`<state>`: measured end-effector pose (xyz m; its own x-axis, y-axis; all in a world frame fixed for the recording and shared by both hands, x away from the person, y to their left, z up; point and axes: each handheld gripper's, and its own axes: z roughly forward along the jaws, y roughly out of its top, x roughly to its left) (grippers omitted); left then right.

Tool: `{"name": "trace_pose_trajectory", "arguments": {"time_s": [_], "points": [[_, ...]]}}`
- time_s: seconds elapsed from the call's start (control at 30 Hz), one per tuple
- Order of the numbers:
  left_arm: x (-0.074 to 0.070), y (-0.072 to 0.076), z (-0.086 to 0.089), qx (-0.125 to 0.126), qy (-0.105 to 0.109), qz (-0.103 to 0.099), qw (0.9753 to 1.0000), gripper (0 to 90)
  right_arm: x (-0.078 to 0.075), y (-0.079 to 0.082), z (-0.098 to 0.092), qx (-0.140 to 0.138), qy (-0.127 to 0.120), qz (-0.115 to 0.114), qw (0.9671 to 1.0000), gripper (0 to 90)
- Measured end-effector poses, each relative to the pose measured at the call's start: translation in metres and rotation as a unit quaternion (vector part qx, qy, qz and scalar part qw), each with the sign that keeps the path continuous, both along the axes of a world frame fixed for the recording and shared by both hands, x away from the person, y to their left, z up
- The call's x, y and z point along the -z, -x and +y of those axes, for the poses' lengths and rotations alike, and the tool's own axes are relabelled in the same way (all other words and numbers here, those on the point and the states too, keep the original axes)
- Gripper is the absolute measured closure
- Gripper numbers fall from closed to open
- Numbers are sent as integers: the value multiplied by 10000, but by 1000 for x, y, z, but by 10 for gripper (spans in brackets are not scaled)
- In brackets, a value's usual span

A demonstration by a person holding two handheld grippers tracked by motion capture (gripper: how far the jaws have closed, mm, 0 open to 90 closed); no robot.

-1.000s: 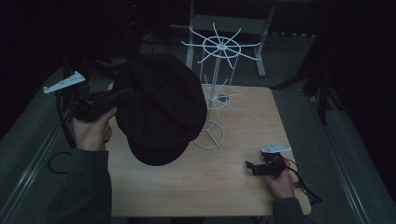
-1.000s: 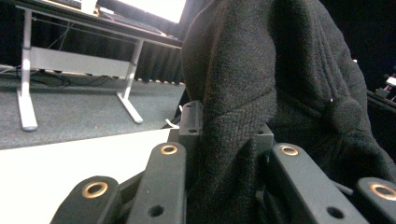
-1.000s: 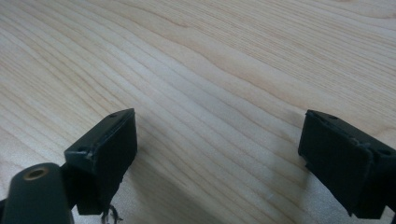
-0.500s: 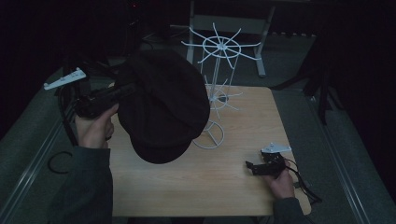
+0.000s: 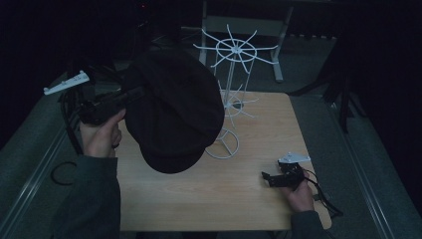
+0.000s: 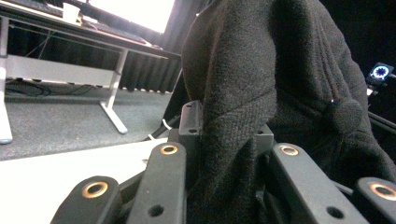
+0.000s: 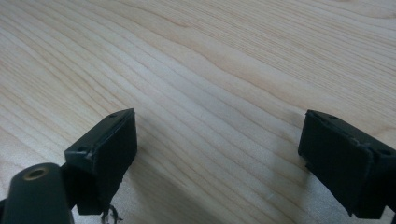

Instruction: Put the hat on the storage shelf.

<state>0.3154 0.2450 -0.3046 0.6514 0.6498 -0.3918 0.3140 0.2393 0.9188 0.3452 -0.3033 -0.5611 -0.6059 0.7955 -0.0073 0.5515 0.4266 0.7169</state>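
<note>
The pale wooden tabletop stood in a dark room. Left tongs clamped a black woollen cap; right tongs rested wide apart.

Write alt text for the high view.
A person's left gripper holds a black cap up beside a white wire rack on a wooden table. The right gripper rests open near the table's right edge.

Readable text: none in any view.
Black cap: no label or brand can be read.
Desk: plain wood, no writing.
Jaws: no numbers or marks.
</note>
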Motion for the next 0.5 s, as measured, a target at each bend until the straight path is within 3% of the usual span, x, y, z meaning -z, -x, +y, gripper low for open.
{"name": "trace_pose_trajectory", "arguments": {"time_s": [0.5], "points": [[-2, 0, 3, 111, 195, -70, 9997, 759, 0, 0, 0, 0, 0, -1, 10000, 115]]}}
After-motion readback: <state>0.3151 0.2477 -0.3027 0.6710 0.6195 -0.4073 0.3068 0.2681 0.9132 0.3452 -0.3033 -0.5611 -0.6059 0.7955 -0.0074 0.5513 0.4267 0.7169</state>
